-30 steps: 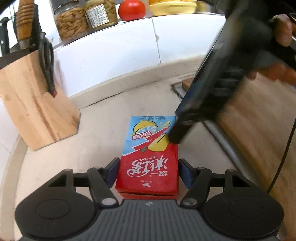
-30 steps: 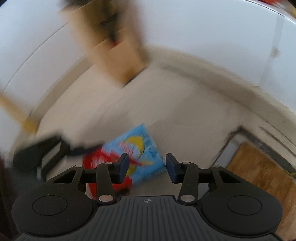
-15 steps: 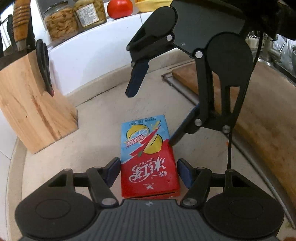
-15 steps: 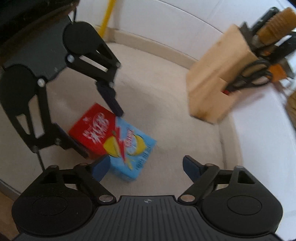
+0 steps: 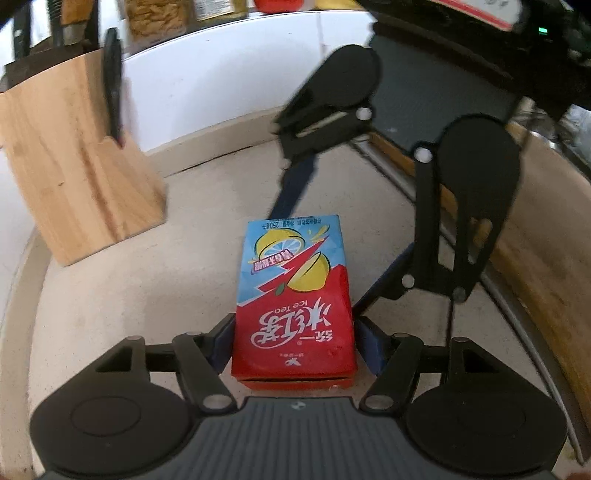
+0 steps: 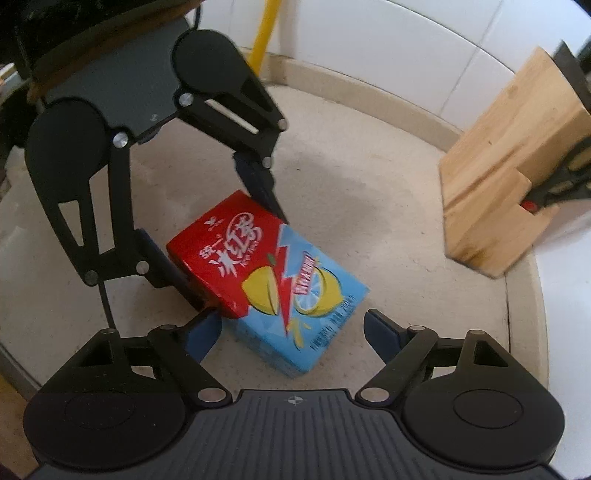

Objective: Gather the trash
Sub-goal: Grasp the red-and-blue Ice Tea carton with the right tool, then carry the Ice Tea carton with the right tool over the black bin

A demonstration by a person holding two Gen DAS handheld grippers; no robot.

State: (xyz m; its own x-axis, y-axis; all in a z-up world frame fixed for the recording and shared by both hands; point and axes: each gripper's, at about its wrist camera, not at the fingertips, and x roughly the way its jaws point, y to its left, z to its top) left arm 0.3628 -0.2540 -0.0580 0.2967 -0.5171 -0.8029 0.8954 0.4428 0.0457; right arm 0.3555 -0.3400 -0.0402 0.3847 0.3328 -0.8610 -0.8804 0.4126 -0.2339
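Note:
A red and blue ice tea carton (image 5: 295, 295) lies flat on the beige counter (image 5: 147, 295). My left gripper (image 5: 295, 343) is shut on its red end, one pad pressed to each side. Opposite it, my right gripper (image 5: 317, 260) straddles the blue end. In the right wrist view the carton (image 6: 273, 273) lies at a slant, its blue corner between the right gripper's (image 6: 293, 334) wide jaws. Those jaws are closing. The left fingertip (image 6: 207, 332) sits close to the carton's edge and the right one stands apart from it. The left gripper (image 6: 234, 254) holds the far red end.
A wooden knife block (image 5: 74, 166) with scissors (image 6: 554, 181) stands near the tiled wall. A wooden cutting board (image 5: 535, 266) lies along the counter's other side. Jars (image 5: 155, 18) sit on the ledge above. A yellow handle (image 6: 266, 33) leans in the corner.
My right gripper has rolled over, opened wide and come down around the carton's blue end. The left gripper has kept its grip on the red end.

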